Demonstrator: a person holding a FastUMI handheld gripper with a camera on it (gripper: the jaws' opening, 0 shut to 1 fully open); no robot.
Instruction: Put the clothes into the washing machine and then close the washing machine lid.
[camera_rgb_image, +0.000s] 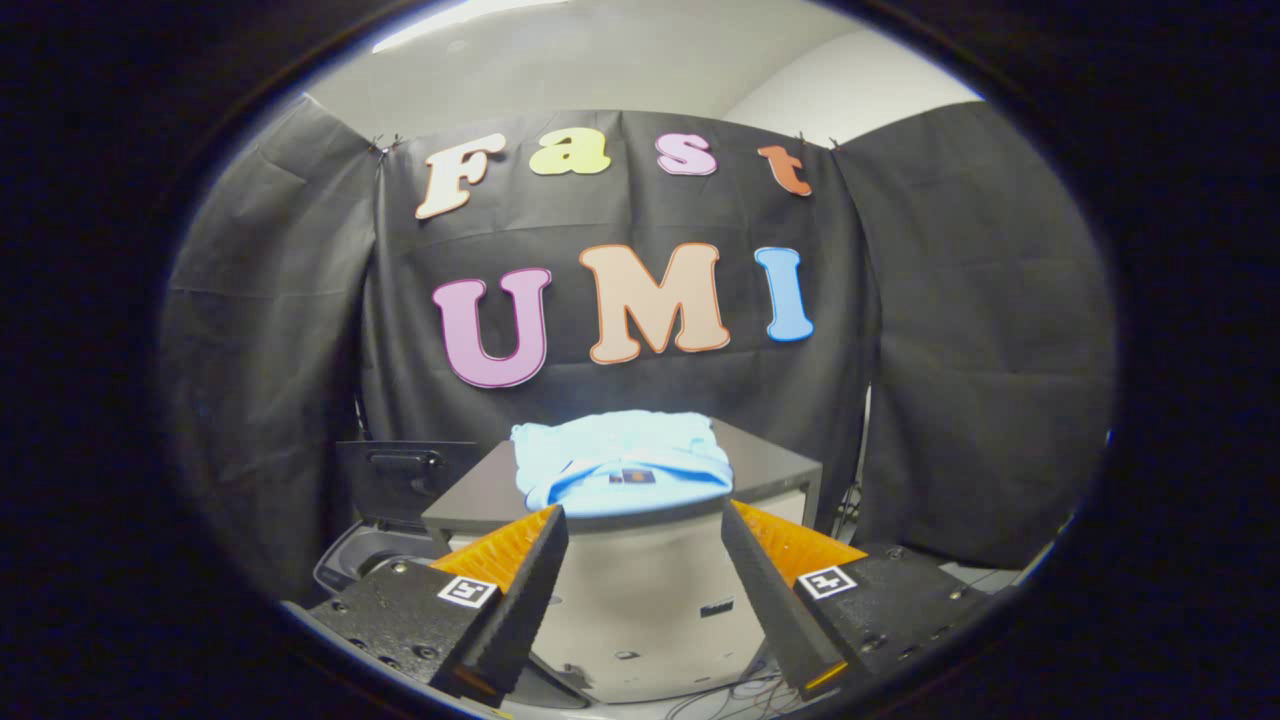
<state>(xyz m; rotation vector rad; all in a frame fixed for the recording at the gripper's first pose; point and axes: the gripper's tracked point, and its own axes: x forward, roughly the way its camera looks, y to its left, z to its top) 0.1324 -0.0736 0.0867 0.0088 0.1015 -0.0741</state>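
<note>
Fingers (560, 540) spread wide; folded light-blue shirt (622, 460) beyond; label unreadable.

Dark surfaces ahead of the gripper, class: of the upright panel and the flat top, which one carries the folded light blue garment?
The flat dark top, beyond the open gripper, carries the light blue garment; the upright panel beside it bears only a handle.

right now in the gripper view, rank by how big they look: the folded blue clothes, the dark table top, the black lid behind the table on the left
1. Dark table top
2. Folded blue clothes, lying on it beyond the open claw
3. Black lid, standing up; partly hidden by the table and farther off, so its place is unsure
</note>
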